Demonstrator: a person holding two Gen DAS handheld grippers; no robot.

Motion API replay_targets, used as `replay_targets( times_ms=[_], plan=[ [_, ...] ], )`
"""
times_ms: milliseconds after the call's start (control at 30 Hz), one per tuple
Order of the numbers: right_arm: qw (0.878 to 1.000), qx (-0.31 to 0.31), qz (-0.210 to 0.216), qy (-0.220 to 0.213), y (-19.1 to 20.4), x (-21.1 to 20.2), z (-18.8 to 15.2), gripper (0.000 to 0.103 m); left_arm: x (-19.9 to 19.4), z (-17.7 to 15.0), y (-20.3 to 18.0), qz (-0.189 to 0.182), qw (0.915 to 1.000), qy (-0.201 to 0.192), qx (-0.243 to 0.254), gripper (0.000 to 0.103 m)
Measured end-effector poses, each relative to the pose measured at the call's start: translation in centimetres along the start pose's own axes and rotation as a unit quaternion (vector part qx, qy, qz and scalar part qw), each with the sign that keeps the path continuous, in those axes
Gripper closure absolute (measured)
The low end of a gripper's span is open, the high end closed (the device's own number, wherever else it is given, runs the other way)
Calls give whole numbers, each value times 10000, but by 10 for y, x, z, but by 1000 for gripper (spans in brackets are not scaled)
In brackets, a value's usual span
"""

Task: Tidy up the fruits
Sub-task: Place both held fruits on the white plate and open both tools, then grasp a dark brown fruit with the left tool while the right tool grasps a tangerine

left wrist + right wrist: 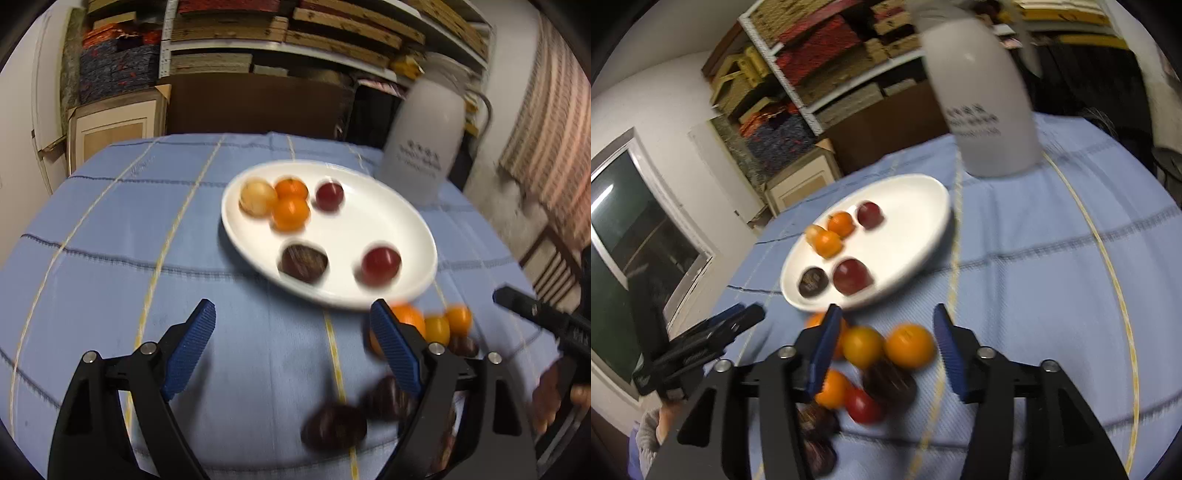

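Note:
A white plate (384,218) (908,221) on the blue checked cloth holds two oranges (290,213), a pale fruit (257,196), two red fruits (380,265) and a dark brown fruit (303,263). Loose oranges (909,345), a red fruit (862,406) and dark fruits (334,426) lie in a cluster on the cloth in front of the plate. My left gripper (293,332) is open over bare cloth, left of the cluster. My right gripper (886,347) is open above the cluster; two oranges show in its gap, and neither pad presses on them.
A tall white bottle (424,147) (986,103) stands just behind the plate on its right. Shelves stacked with boxes (229,33) fill the wall beyond the table. A hand (550,398) holds the right gripper at the left wrist view's right edge.

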State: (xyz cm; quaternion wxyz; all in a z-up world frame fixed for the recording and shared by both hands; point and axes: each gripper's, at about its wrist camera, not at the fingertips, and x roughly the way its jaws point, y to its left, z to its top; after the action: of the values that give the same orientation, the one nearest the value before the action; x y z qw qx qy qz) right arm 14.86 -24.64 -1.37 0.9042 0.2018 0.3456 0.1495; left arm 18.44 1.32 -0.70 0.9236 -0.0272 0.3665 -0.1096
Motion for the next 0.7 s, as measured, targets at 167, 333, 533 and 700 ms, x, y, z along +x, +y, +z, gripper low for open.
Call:
replay_targets(
  times_ms=[167, 333, 533, 700],
  plan=[
    [9995, 326, 25, -53, -15, -10, -10, 37, -23, -31, -20, 44, 9991, -49, 411, 9],
    [9996, 279, 35, -99, -13, -13, -11, 35, -33, -52, -24, 336, 9969, -1, 711, 9],
    [9997, 214, 70, -109, -11, -15, -12, 35, -25, -61, -19, 398, 9959, 284, 765, 9],
    [9997, 212, 63, -106, -11, -16, -12, 33, -12, -64, -27, 665, 9912, 434, 1060, 9]
  ],
)
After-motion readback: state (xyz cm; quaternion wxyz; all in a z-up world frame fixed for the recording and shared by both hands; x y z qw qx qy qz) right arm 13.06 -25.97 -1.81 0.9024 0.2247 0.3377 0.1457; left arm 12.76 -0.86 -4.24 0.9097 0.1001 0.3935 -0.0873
